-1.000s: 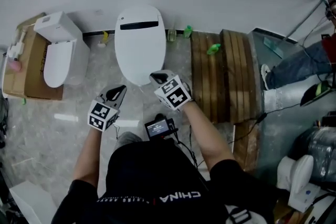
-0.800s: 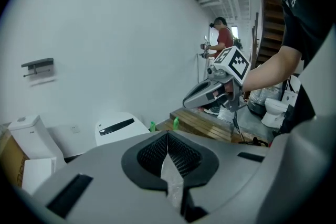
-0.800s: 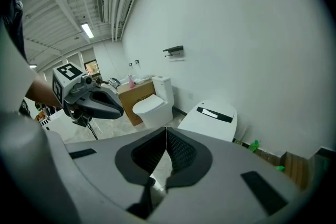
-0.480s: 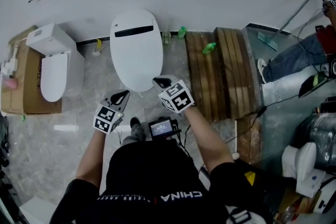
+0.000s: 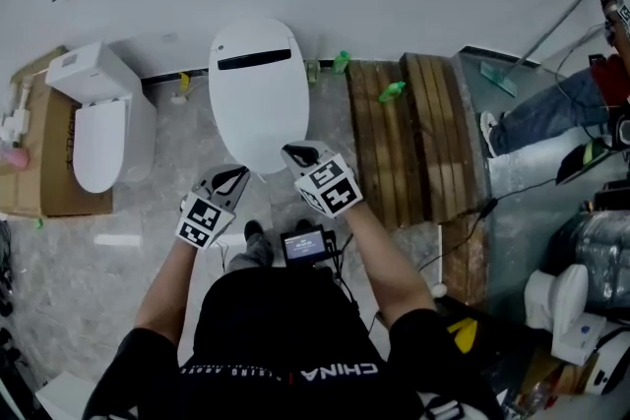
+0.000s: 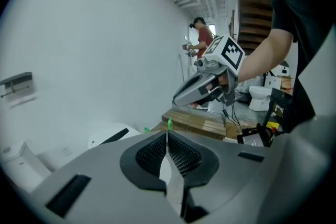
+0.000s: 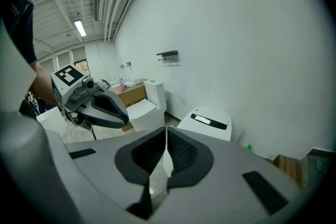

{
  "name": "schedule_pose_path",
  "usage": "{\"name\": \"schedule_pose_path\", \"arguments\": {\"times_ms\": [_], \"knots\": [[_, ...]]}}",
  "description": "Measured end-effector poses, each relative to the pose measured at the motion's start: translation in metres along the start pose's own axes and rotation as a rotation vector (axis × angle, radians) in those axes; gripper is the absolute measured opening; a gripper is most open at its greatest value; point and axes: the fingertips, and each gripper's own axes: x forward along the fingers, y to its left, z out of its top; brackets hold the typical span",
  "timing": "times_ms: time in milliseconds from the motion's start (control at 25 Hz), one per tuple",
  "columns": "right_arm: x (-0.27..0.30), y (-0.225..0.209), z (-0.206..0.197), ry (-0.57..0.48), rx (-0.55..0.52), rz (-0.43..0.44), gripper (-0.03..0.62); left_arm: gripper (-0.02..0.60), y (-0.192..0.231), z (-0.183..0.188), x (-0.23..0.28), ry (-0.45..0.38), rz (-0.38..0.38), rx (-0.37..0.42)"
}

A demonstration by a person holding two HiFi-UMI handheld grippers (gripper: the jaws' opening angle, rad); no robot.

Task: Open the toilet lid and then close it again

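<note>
Covering toilet lid [image 5: 258,93] front edge: closed right gripper [image 5: 289,150]; contact unclear.

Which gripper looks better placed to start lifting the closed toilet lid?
Right, probably. In the head view the right gripper, shut and empty, has its tip over the front right edge of the toilet lid. The left gripper, also shut and empty, appears to sit just off the rim.
</note>
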Motion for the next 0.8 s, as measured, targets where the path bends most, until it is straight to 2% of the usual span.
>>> {"name": "schedule_pose_path", "arguments": {"times_ms": [80,160,240,360,600,680,800], "knots": [[0.007,0.001,-0.003,0.024,-0.012,0.019,0.015,0.022,0.006,-0.005,0.004,0.013,-0.003,0.032],[0.013,-0.002,-0.012,0.047,-0.008,0.038,0.017,0.105,0.009,-0.014,0.011,0.045,-0.004,0.072],[0.018,-0.005,-0.026,0.074,0.002,0.051,0.019,0.162,0.009,-0.028,0.02,0.094,-0.004,0.128],[0.028,-0.013,-0.054,0.123,0.015,0.084,0.046,0.212,0.003,-0.06,0.04,0.185,-0.009,0.214],[0.069,-0.028,-0.118,0.207,-0.006,0.146,0.131,0.249,-0.017,-0.138,0.092,0.353,-0.05,0.363],[0.085,-0.032,-0.145,0.25,-0.051,0.153,0.154,0.253,-0.02,-0.166,0.111,0.407,-0.071,0.413],[0.114,-0.036,-0.19,0.313,-0.18,0.152,0.204,0.264,-0.013,-0.21,0.143,0.458,-0.061,0.497]]}}
